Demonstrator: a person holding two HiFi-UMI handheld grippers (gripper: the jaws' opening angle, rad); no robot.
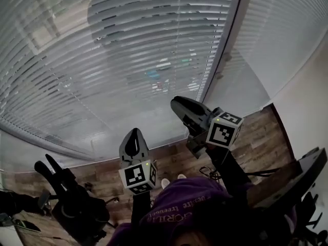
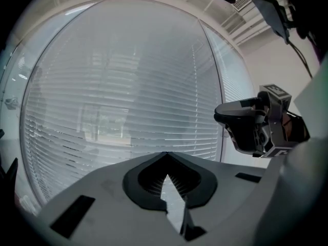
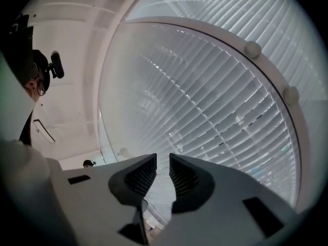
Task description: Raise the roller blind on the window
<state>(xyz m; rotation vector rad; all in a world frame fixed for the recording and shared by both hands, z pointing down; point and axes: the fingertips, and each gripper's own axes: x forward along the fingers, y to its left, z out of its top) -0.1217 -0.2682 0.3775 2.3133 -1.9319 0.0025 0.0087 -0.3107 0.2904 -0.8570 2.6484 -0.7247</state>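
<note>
A slatted blind [image 1: 128, 60] hangs fully lowered over the big window; it also fills the left gripper view [image 2: 118, 101] and the right gripper view [image 3: 205, 101]. My left gripper [image 1: 134, 136] points at the blind's lower part, a little short of it; its jaws [image 2: 165, 155] meet at the tips with nothing between them. My right gripper [image 1: 179, 104] is higher and further right, near the white window post [image 1: 220, 50], and shows side-on in the left gripper view [image 2: 221, 118]. Its jaws [image 3: 162, 160] stand a narrow gap apart with only slats showing through. No cord or chain shows.
Two small round knobs [image 3: 252, 49] sit on the window post. A second blind [image 1: 287, 29] covers the window to the right, beside a white wall [image 1: 307, 106]. Below are wood floor [image 1: 256, 137], black equipment [image 1: 72, 204] at left, cables [image 1: 210, 173] and dark furniture [image 1: 302, 178] at right.
</note>
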